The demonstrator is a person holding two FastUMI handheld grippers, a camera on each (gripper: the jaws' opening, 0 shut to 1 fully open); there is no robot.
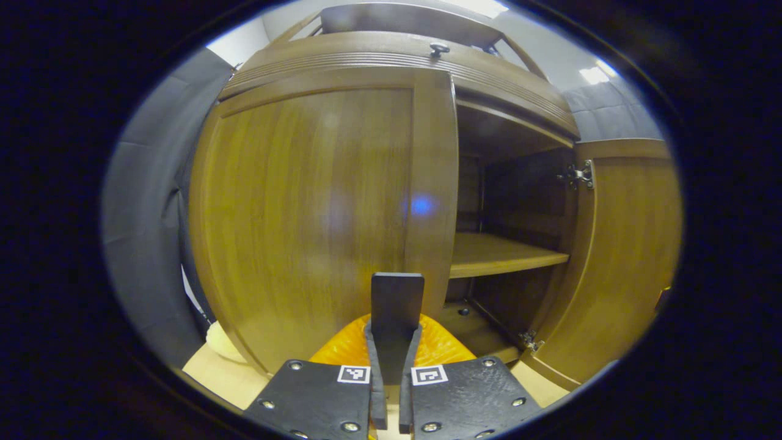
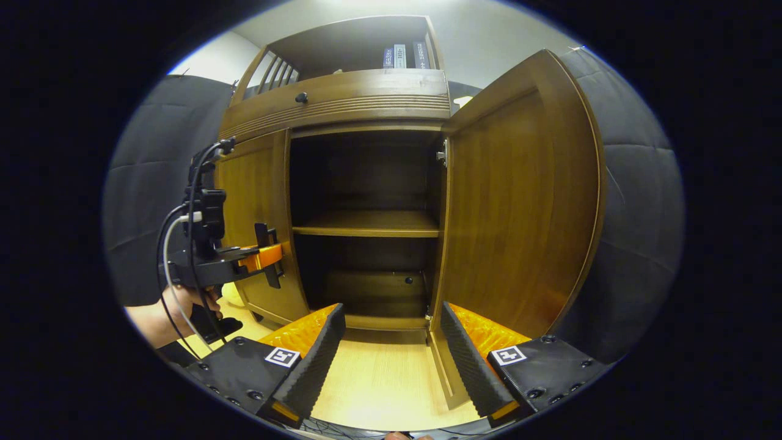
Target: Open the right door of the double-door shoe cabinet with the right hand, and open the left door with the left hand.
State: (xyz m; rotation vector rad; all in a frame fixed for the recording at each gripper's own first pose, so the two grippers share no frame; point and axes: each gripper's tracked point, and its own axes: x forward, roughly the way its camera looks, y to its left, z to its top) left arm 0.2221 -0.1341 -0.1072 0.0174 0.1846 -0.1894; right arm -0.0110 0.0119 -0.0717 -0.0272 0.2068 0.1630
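The right door [image 2: 519, 208] of the shoe cabinet [image 2: 342, 98] was swung wide open, so the shelf [image 2: 366, 223] inside could be seen. That half of the job looked done. The right gripper [image 2: 391, 354] was held back from the cabinet with its fingers spread apart and nothing between them, likely because the door had been let go.

The left door [image 1: 305, 208] was shut flat against the cabinet. The left gripper [image 1: 397, 305] was held right up at the inner edge of that door, with its fingers pressed together. It could not be told if the edge was pinched. It was probably placed there so the door could be pulled open.
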